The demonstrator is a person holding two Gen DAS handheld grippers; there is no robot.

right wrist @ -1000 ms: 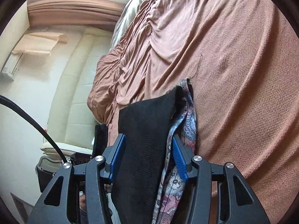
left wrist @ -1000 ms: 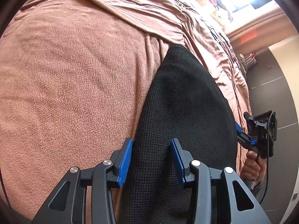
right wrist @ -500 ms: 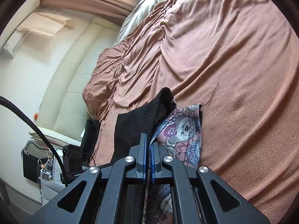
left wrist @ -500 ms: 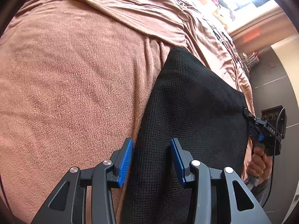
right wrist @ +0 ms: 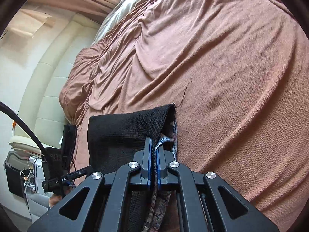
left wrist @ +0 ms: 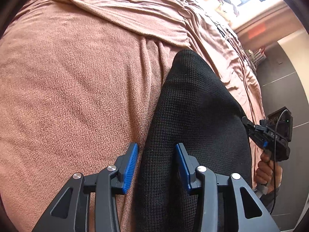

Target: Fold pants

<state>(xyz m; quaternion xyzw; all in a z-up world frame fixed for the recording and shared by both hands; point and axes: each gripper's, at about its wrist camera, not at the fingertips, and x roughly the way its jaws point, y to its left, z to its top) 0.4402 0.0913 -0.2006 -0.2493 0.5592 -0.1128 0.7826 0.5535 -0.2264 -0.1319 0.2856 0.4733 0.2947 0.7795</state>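
Black knit pants [left wrist: 195,119] lie on a brown blanket [left wrist: 77,89] on the bed. My left gripper [left wrist: 156,154] is open, its blue pads either side of the pants' edge, not pinching it. My right gripper [right wrist: 153,145] is shut on the pants [right wrist: 123,133], pinching the black fabric and its patterned grey lining [right wrist: 164,141]. In the left wrist view the right gripper [left wrist: 249,124] shows at the pants' far edge, held by a hand. In the right wrist view the left gripper [right wrist: 83,171] shows at the lower left.
The brown blanket [right wrist: 222,67] is wrinkled toward the bed's head, where a pale pillow [right wrist: 123,9] lies. A cream padded headboard [right wrist: 44,89] stands at the left. Dark floor [left wrist: 283,89] lies beyond the bed's edge.
My right gripper shut on the pants' edge and holds it pulled taut. My left gripper stays open around the other edge.
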